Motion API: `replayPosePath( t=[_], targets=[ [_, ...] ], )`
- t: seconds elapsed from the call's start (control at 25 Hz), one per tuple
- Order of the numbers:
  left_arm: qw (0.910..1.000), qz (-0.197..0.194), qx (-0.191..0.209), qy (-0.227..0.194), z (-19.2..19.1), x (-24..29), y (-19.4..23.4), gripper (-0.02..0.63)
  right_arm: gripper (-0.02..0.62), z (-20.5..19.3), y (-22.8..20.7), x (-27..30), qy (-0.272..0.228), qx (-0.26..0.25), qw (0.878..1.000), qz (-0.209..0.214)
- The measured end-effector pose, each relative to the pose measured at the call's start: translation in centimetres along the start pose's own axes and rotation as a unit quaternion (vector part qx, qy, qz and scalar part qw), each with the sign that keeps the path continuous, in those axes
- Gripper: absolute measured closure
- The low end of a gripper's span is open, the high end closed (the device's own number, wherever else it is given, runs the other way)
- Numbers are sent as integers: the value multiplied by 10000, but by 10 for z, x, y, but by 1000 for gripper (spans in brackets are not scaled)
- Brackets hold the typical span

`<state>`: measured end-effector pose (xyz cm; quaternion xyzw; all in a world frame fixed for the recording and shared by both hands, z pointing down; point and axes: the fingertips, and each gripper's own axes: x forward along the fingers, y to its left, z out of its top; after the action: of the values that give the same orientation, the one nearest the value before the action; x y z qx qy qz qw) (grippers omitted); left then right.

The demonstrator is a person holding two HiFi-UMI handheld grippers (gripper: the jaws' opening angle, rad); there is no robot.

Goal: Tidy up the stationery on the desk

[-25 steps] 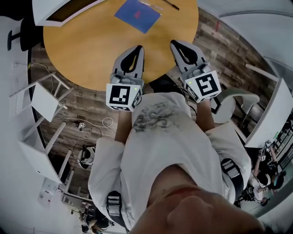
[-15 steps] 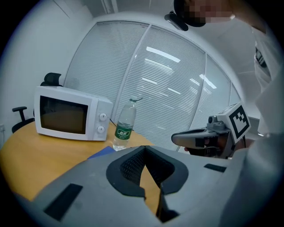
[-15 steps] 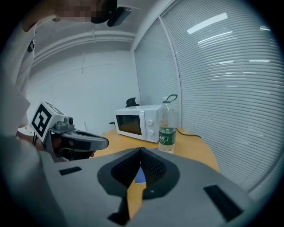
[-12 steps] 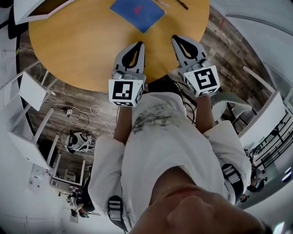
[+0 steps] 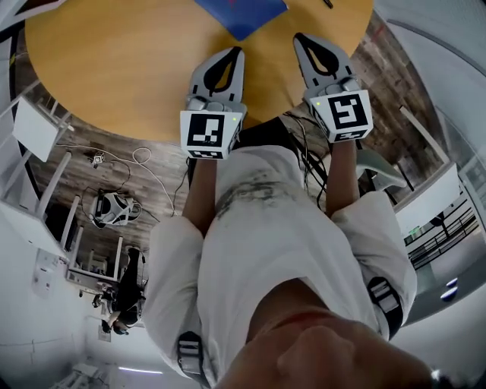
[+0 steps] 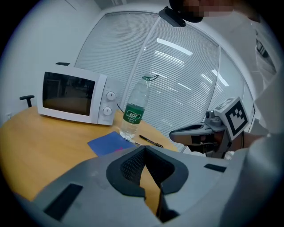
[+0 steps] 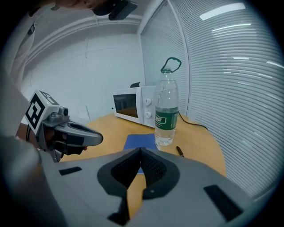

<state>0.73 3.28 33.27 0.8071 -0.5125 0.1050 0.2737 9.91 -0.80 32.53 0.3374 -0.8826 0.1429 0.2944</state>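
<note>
A blue notebook [image 5: 241,14] lies on the round wooden table [image 5: 114,68], at the top edge of the head view. Just right of it lies a black pen [image 5: 328,3]. In the left gripper view the notebook [image 6: 108,142], the pen [image 6: 151,141] and a clear water bottle [image 6: 135,110] sit beyond my jaws. My left gripper [image 5: 238,50] is shut and empty, short of the notebook, over the table's near edge. Beside it my right gripper [image 5: 298,36] is also shut and empty. From the right gripper view, notebook [image 7: 138,141], bottle [image 7: 166,113] and pen [image 7: 180,151] lie ahead.
A white microwave [image 6: 73,98] stands at the table's back with a black cable behind it. Window blinds [image 7: 230,80] close off the far side. On the floor to the left are white furniture frames [image 5: 34,125] and a headset [image 5: 114,209]; a chair [image 5: 380,167] is to the right.
Both grippers have come down and forward over the table's near edge, still shut. In the head view the notebook and pen have slid toward the top edge.
</note>
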Motion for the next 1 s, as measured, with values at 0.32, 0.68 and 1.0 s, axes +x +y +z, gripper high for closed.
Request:
replayPosePath(
  t=[0.32, 0.68, 1.0],
  targets=[
    [9990, 76, -80, 444, -32, 32, 11, 598, 532, -24, -21, 38, 410, -239, 9988, 83],
    [9938, 150, -175, 1092, -64, 65, 19, 598, 532, -57, -38, 76, 1096, -699, 9914, 162],
    [9876, 309, -302, 1509, -85, 76, 30, 598, 532, -76, -45, 103, 1592, -1125, 9805, 268]
  ],
)
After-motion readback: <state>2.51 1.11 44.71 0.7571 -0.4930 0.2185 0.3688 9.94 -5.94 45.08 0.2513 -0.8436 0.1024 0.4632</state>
